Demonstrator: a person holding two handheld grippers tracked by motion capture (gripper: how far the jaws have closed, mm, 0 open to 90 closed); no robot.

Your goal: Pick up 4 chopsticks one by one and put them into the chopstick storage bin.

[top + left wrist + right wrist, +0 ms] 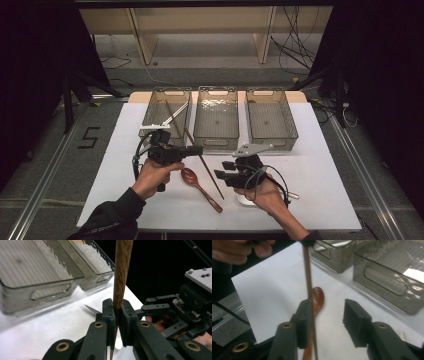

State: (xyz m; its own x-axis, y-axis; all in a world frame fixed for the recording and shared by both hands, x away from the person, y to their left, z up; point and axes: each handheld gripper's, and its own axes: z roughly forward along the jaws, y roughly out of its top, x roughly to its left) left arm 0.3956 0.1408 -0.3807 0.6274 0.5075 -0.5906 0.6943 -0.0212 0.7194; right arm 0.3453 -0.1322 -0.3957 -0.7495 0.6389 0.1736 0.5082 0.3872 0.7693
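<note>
Above the table's near half, our left gripper (117, 315) clenches the wooden chopstick (121, 272), our right gripper (325, 320) released, left bin (165, 111) unreached.

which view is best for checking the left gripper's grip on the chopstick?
Left gripper view: the chopstick stands clamped between the left gripper pads, shut on it. The high view shows the chopstick whole but small, slanting below that gripper. The right gripper view shows it beside one pad of the open right gripper.
</note>
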